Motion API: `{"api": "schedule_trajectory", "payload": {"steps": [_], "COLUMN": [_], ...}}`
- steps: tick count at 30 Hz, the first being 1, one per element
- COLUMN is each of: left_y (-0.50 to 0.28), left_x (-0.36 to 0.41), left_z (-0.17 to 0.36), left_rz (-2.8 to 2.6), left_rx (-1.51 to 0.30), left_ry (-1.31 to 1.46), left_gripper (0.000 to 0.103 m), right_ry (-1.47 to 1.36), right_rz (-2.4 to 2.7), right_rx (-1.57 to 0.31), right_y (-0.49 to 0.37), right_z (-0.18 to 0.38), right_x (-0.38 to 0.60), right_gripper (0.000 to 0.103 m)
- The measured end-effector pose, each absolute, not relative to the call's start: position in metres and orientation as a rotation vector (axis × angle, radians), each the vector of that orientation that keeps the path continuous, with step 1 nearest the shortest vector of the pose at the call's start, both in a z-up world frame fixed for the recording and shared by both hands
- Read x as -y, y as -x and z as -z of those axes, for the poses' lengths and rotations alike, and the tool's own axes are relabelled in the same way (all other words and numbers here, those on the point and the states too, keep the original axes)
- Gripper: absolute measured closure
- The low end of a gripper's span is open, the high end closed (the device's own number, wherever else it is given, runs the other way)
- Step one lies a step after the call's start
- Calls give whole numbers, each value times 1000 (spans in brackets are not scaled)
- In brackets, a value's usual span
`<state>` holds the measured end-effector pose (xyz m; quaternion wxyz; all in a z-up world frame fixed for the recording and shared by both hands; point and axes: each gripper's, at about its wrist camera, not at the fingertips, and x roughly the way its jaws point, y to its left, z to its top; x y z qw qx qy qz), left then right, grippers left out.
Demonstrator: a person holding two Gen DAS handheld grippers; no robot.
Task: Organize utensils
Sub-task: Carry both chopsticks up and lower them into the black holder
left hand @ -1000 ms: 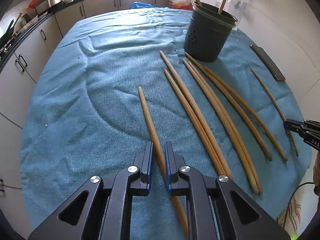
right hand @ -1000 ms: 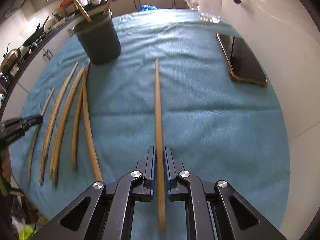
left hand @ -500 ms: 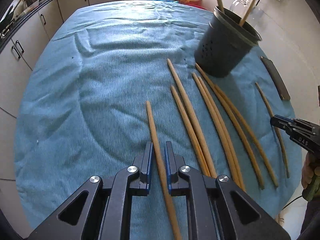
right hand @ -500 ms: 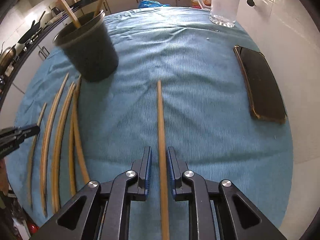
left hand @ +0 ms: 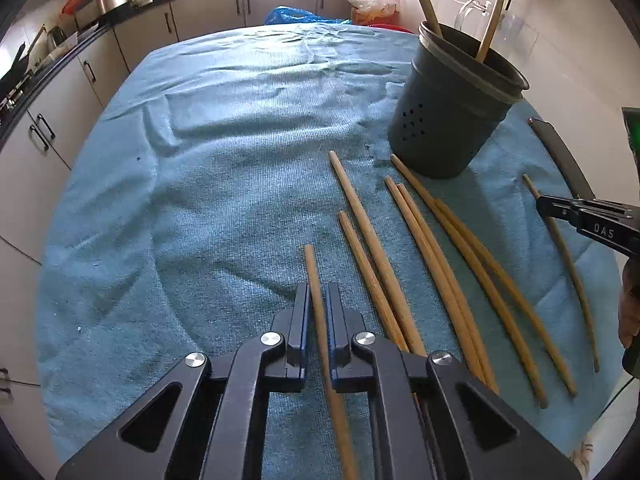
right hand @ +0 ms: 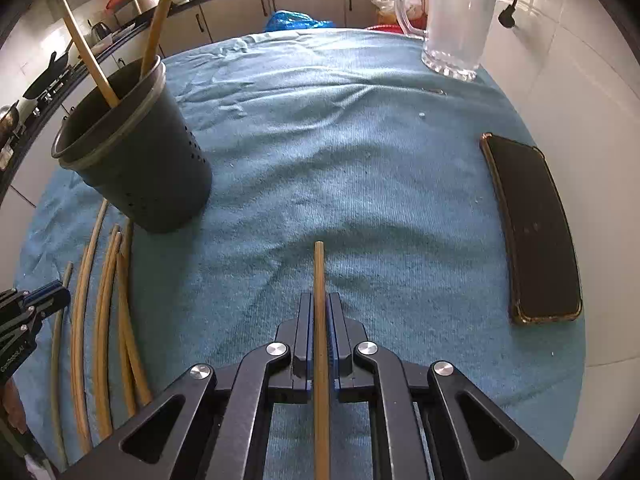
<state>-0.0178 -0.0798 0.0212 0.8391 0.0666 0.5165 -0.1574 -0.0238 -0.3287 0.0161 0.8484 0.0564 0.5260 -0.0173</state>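
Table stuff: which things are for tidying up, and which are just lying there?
For the job:
- chopstick in the shut left gripper
- chopstick in the shut right gripper
- loose chopsticks on the cloth
- holder

Just lying about:
- phone
- glass jug

Sticks and holder around two tongs

Left tongs (left hand: 318, 328) and right tongs (right hand: 320, 332) each straddle a stick; loose sticks (left hand: 440, 264) lie between them, holder (left hand: 448, 120) ahead, phone (right hand: 532, 228) right.
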Motion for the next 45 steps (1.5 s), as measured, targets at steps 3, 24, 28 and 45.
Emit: {"api": "schedule_trajectory", "payload": {"steps": [3,24,28,45], "left_y": [22,156,181,175], "left_x": [76,60,58,86], "left_z": [-33,-161,-175,-237], "left_rz": [327,356,372,397], "left_rx": [-1065,-668,-619,-471], "left_ry": [-110,-111,-112,-99], "left_gripper": [98,98,98,98], "right_ry": [-178,-140,-124,-114], "right_rz": [33,2,-5,-20], "right_rx": [-1074,-677,-632,-518], "right_y": [28,161,185,197], "right_z": [-24,-152,-164,-215], "right_x": [336,317,308,306], "right_gripper": [97,97,97,97]}}
